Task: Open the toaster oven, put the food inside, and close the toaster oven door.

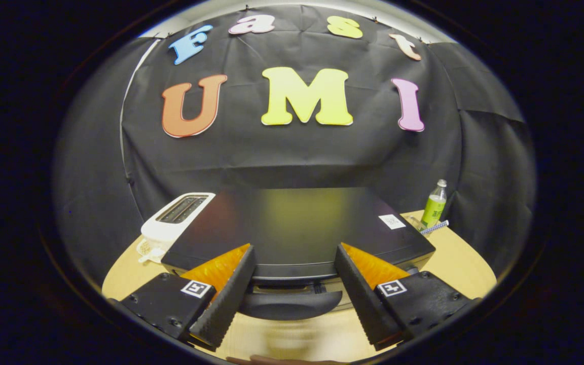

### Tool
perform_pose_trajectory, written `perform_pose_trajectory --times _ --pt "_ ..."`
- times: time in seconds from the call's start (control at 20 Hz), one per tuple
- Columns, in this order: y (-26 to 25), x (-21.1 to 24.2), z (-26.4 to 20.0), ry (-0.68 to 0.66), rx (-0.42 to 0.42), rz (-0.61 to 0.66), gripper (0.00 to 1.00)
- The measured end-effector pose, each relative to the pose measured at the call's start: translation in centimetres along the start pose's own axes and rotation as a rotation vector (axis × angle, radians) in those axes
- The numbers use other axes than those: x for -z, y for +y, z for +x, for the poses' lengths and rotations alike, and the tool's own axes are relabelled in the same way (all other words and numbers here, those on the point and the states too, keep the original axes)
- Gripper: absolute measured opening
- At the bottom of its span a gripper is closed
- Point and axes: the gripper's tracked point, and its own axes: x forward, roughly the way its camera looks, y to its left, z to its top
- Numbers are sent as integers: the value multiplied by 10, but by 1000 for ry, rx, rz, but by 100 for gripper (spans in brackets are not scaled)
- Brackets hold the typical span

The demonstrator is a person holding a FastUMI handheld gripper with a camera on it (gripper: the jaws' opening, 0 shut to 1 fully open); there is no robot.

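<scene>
On the bench point(454, 263), the toaster oven point(297, 228) sits just ahead of the tool point(295, 289), whose fingers stand wide apart with nothing between them but the oven's dark door handle point(289, 304), which neither finger touches. The door looks closed, so I judge the opening step is in hand; the next move calls for lowering onto the handle, closing on it and pulling outward and down. A white toaster point(175, 218) stands left of the oven, a green bottle point(434, 205) to its right.

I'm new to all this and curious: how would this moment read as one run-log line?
gripper: open, fingers either side of handle | toaster oven: door handle between fingers, not gripped | white toaster: beside oven
</scene>
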Motion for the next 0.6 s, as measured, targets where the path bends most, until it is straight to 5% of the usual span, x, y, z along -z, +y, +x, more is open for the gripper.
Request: perform_pose_trajectory --times 0.6 --pt "-6 31 -19 85 -8 -27 100"
